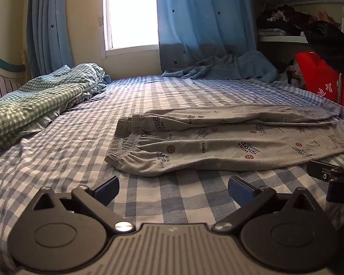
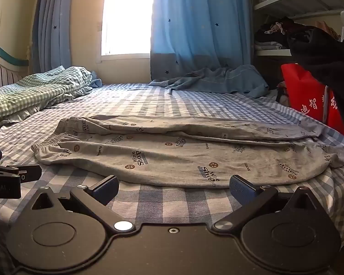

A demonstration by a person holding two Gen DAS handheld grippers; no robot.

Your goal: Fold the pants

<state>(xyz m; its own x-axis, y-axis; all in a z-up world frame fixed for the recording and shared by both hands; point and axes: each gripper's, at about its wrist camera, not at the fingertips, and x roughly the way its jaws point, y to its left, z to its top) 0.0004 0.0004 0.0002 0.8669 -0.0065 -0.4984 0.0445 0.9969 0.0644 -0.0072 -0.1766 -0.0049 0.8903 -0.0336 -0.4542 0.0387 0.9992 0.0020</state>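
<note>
left gripper (image 1: 173, 189): our jaws spread, empty | right gripper (image 2: 174, 188): jaws spread, empty | grey printed pants (image 2: 172, 153): flat on checked bedsheet (image 2: 172, 206), just ahead of us

Matt grey cloth pants (image 1: 229, 146) on woven checked sheet (image 1: 68, 160).

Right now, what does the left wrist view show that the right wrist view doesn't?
Left wrist only: the open left gripper short of the pants' waistband, with bare checked sheet beside it. Right wrist only: the open right gripper at the pants' near edge, mid-leg. Both: grey pants lying flat and ungripped, green quilt, red bag.
</note>
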